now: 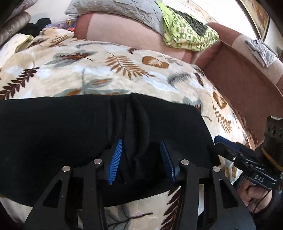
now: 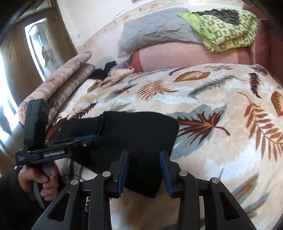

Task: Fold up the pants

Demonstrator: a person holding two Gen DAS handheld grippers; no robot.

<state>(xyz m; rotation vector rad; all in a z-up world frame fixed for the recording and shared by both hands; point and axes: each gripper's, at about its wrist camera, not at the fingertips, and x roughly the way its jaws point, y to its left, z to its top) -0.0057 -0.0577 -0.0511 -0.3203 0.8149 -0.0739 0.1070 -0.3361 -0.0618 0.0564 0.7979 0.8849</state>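
A leaf-print blanket [image 1: 113, 70] covers the bed and serves as the ground for everything else. Behind the blanket rises a pink sofa back [image 1: 127, 33], with a grey pillow [image 1: 113, 8] on top of it and a green patterned folded cloth [image 1: 189, 33] just beside the pillow. At the blanket's far left edge lie rolled floral cushions [image 2: 70, 74] and a dark heap of clothes [image 2: 104, 70].

The black pants [image 1: 53, 141] lie flat on the blanket's near part, folded into a broad dark band; in the right wrist view they [image 2: 138, 131] end in a rounded edge with bare blanket beyond it on the right.

The left gripper [image 1: 141, 159] sits over the pants' near edge, its jaws parted, with a bunched ridge of black fabric standing between the blue pads [image 1: 115, 159]; the pads do not press together on the cloth, and whether they touch it at all I cannot tell. From the right wrist view, the same tool [image 2: 83, 138] lies low across the pants' left part, a hand [image 2: 44, 180] wrapped around its handle.

The right gripper [image 2: 144, 169] hovers at the near edge of the pants, jaws spread apart, black fabric showing between the fingers but not clamped. In the left wrist view it [image 1: 219, 139] is at the pants' right end.
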